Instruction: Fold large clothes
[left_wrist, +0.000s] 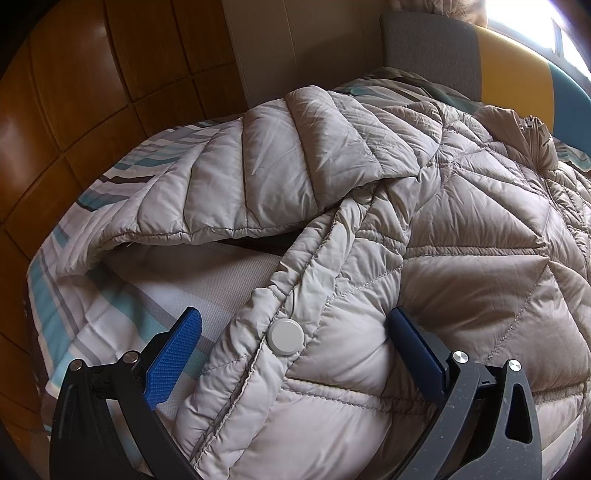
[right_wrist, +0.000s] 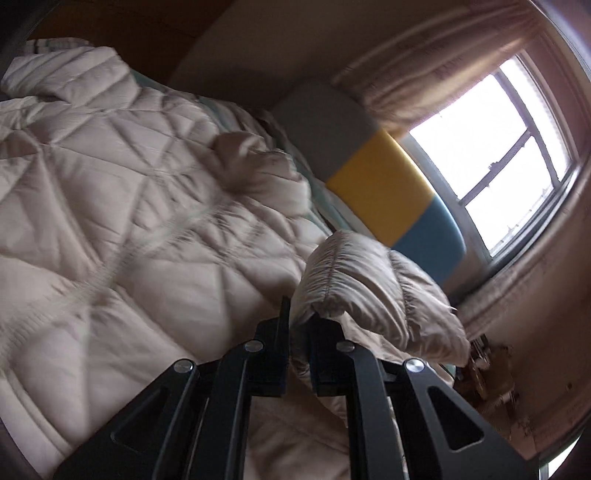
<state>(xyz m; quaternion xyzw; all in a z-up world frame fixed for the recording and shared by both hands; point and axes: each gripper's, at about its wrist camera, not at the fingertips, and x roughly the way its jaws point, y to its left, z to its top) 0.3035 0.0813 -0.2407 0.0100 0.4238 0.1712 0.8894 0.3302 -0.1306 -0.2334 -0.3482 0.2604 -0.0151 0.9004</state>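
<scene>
A beige quilted puffer jacket (left_wrist: 461, 236) lies spread on a striped bed sheet (left_wrist: 92, 306). One sleeve (left_wrist: 258, 166) lies across the upper left, over the sheet. My left gripper (left_wrist: 295, 336) is open, its blue fingers (left_wrist: 173, 358) straddling the jacket's front edge around a white snap button (left_wrist: 285, 336). In the right wrist view the jacket's body (right_wrist: 129, 206) fills the left. My right gripper (right_wrist: 299, 332) is shut on a bunched cuff of the other sleeve (right_wrist: 354, 280), lifted above the jacket.
A grey, yellow and blue headboard (right_wrist: 388, 184) stands behind the bed, also in the left wrist view (left_wrist: 509, 74). A bright window (right_wrist: 491, 147) with curtains is at the right. Wooden floor (left_wrist: 74, 92) lies left of the bed.
</scene>
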